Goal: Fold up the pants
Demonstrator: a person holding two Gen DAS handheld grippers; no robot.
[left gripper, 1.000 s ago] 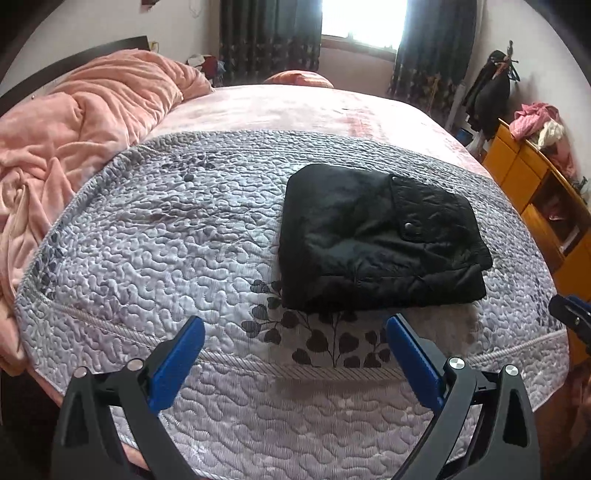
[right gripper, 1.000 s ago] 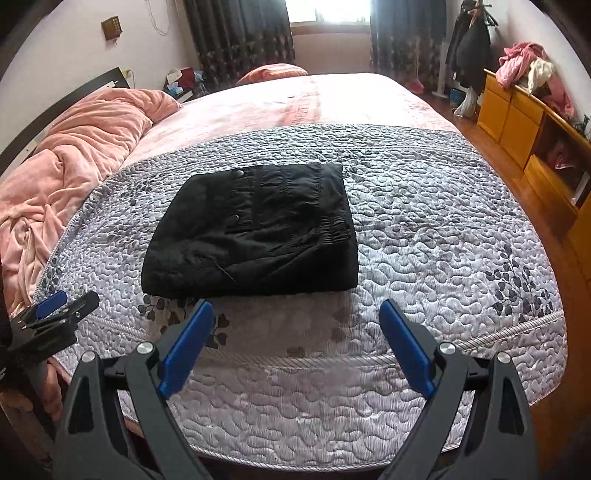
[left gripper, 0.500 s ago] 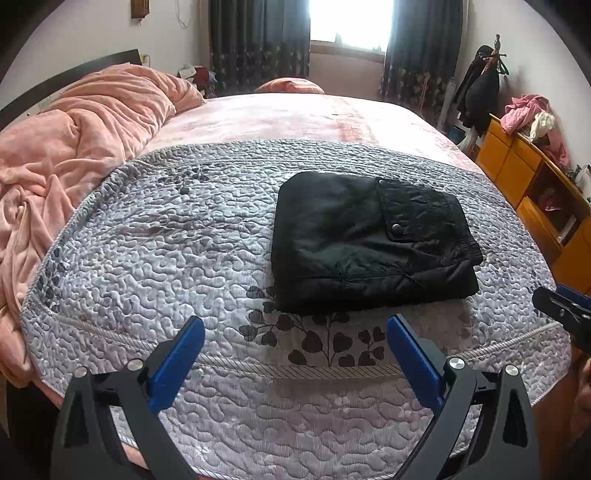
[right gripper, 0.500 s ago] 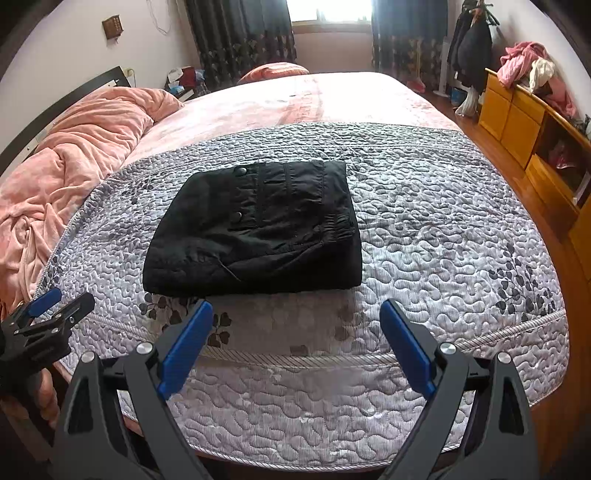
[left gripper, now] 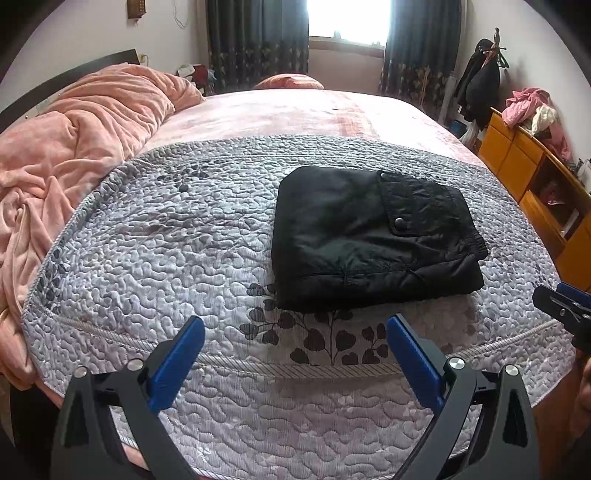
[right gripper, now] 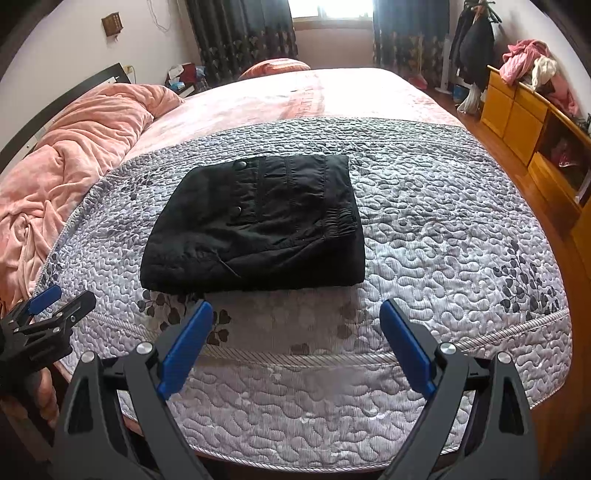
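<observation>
The black pants (left gripper: 373, 236) lie folded into a compact rectangle on the grey quilted bedspread (left gripper: 177, 251); they also show in the right wrist view (right gripper: 258, 225). My left gripper (left gripper: 295, 328) is open and empty, held back over the near edge of the bed, apart from the pants. My right gripper (right gripper: 297, 314) is open and empty, also short of the pants at the near edge. Each gripper shows at the side of the other's view, the right one (left gripper: 565, 306) and the left one (right gripper: 48, 317).
A rumpled pink blanket (left gripper: 74, 140) covers the left side of the bed. Orange wooden drawers (right gripper: 517, 110) with clothes on top stand along the right wall. Curtains and a window (left gripper: 347, 22) are at the far end. Wooden floor (right gripper: 517, 173) runs right of the bed.
Both grippers have drawn back and risen slightly from the bed. The folded pants have not moved. Both grippers stay open.
</observation>
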